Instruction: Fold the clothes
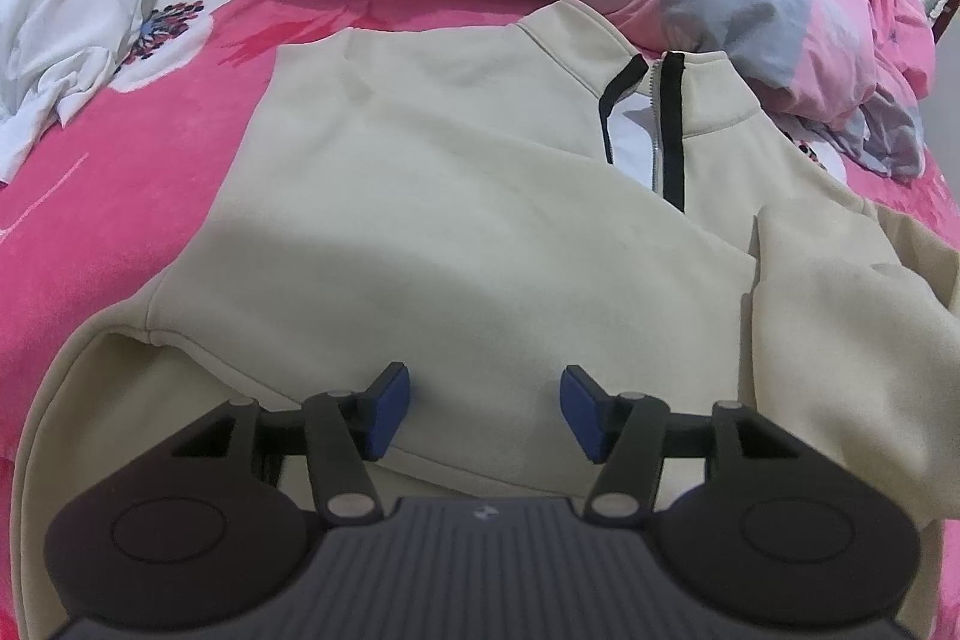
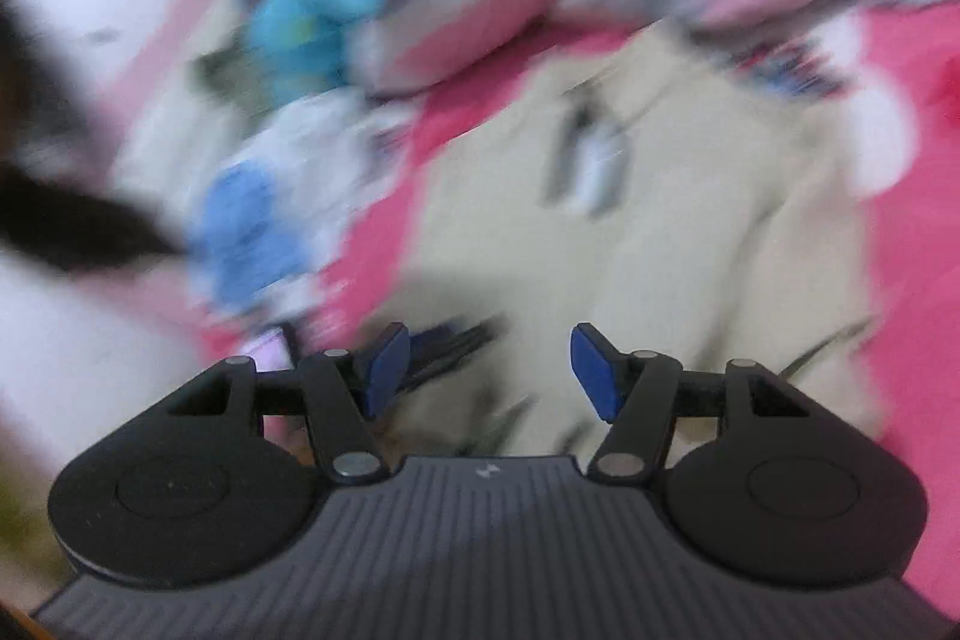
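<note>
The left gripper (image 1: 485, 412) points steeply down, its two black linkage fingers spread apart and the blue pads (image 1: 393, 409) facing each other across a clear gap; nothing is pinched between them. Its view is sharp. The right gripper (image 2: 489, 370) also tilts down, less steeply, and is rolled a little to one side. Its jaws stand parted, about as wide as the left ones, blue pads (image 2: 594, 376) facing each other with nothing gripped. Everything beyond its fingers is smeared with motion blur, while the fingers themselves stay crisp. No hand or sleeve can be made out for certain in either view.
</note>
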`<state>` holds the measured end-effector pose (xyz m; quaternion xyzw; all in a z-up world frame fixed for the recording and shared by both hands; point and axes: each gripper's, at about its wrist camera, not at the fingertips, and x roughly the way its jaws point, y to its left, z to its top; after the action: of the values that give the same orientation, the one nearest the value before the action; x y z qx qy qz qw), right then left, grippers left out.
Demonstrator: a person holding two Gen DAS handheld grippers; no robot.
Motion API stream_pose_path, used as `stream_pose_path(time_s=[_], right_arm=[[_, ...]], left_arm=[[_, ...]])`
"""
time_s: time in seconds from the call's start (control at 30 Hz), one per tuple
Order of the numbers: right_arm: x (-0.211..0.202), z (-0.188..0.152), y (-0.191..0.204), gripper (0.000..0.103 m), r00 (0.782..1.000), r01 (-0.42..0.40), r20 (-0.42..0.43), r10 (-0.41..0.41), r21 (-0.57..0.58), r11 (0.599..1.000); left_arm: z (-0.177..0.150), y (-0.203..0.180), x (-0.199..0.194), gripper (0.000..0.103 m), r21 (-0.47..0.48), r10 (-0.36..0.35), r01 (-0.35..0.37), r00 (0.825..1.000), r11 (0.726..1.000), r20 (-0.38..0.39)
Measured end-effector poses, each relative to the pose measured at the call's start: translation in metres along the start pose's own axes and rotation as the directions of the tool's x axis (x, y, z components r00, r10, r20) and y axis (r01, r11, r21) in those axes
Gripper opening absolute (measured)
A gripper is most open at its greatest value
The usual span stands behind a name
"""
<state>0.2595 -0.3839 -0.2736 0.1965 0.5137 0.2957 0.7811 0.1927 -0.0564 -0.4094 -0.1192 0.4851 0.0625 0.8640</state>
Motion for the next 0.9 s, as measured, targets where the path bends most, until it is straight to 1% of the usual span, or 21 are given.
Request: stream_pose_path(time_s=[0.03, 0.1, 0.2, 0.27, 0.3, 0.33, 0.37, 0.4, 0.43, 0.47, 0.5, 0.53, 0.6, 0.67, 0.73, 0.77, 0.83, 0.9], right_arm=[[0.010, 0.009, -0.010, 0.059, 0.998, 0.061, 0.006, -0.061, 0.020, 0.998], [0.039, 0.027, -0.035, 0.059, 0.985, 0.169, -0.024, -0.168, 0.069, 0.983], [0.081, 0.040, -0.063, 0.058, 0.959, 0.270, -0.117, -0.259, 0.099, 0.958], [0.106, 0.045, -0.076, 0.058, 0.946, 0.295, -0.177, -0.272, 0.123, 0.948], [0.116, 0.045, -0.084, 0.058, 0.946, 0.278, -0.215, -0.242, 0.159, 0.947], [0.122, 0.044, -0.089, 0.057, 0.950, 0.256, -0.235, -0.205, 0.212, 0.943], [0.122, 0.043, -0.090, 0.050, 0.960, 0.216, -0.230, -0.159, 0.248, 0.944], [0.120, 0.041, -0.090, 0.046, 0.969, 0.177, -0.217, -0.118, 0.278, 0.944], [0.114, 0.040, -0.085, 0.041, 0.979, 0.136, -0.183, -0.086, 0.285, 0.949], [0.107, 0.038, -0.081, 0.023, 0.986, 0.094, -0.157, -0.050, 0.291, 0.952], [0.102, 0.036, -0.079, 0.014, 0.991, 0.054, -0.135, -0.013, 0.308, 0.950], [0.096, 0.035, -0.077, 0.014, 0.994, 0.018, -0.112, 0.020, 0.324, 0.946], [0.082, 0.033, -0.071, 0.012, 0.996, -0.033, -0.061, 0.058, 0.354, 0.935], [0.065, 0.033, -0.065, 0.012, 0.994, -0.103, 0.020, 0.103, 0.383, 0.918], [0.045, 0.034, -0.059, 0.012, 0.981, -0.187, 0.122, 0.149, 0.405, 0.895], [0.033, 0.035, -0.055, 0.012, 0.967, -0.234, 0.189, 0.169, 0.410, 0.882], [0.007, 0.038, -0.045, 0.012, 0.931, -0.303, 0.318, 0.179, 0.401, 0.865], [-0.019, 0.041, -0.033, 0.012, 0.883, -0.351, 0.438, 0.171, 0.373, 0.859]], left_arm=[[0.000, -0.001, 0.000, 0.058, 0.004, 0.003, -0.003, 1.000, 1.000, 0.000], [-0.001, -0.002, 0.000, 0.058, 0.016, 0.007, -0.007, 1.000, 1.000, 0.001], [-0.002, -0.003, 0.000, 0.058, 0.028, 0.010, -0.010, 1.000, 1.000, 0.003], [-0.002, -0.003, 0.000, 0.058, 0.034, 0.013, -0.013, 1.000, 0.999, 0.005], [-0.003, -0.004, 0.000, 0.058, 0.036, 0.016, -0.016, 1.000, 0.999, 0.006], [-0.003, -0.004, 0.000, 0.058, 0.037, 0.017, -0.017, 1.000, 0.999, 0.007], [-0.003, -0.004, 0.000, 0.058, 0.037, 0.018, -0.018, 1.000, 0.999, 0.007], [-0.003, -0.004, 0.000, 0.058, 0.036, 0.018, -0.018, 1.000, 0.999, 0.007], [-0.003, -0.004, 0.000, 0.058, 0.035, 0.018, -0.018, 1.000, 0.999, 0.007], [-0.003, -0.004, 0.000, 0.058, 0.036, 0.017, -0.017, 1.000, 0.999, 0.005], [-0.002, -0.004, 0.000, 0.058, 0.037, 0.016, -0.016, 1.000, 0.999, 0.004], [-0.001, -0.003, 0.000, 0.058, 0.035, 0.012, -0.012, 1.000, 0.999, 0.000], [0.000, -0.002, -0.001, 0.058, 0.030, 0.004, -0.004, 1.000, 1.000, -0.007], [0.001, 0.001, -0.001, 0.058, 0.024, -0.006, 0.006, 1.000, 1.000, -0.015], [0.003, 0.002, -0.001, 0.058, 0.024, -0.013, 0.013, 1.000, 1.000, -0.022], [0.003, 0.003, -0.002, 0.058, 0.025, -0.017, 0.018, 0.999, 1.000, -0.027], [0.004, 0.005, -0.002, 0.058, 0.028, -0.027, 0.028, 0.999, 0.999, -0.034], [0.006, 0.009, -0.004, 0.058, 0.021, -0.042, 0.043, 0.998, 0.999, -0.041]])
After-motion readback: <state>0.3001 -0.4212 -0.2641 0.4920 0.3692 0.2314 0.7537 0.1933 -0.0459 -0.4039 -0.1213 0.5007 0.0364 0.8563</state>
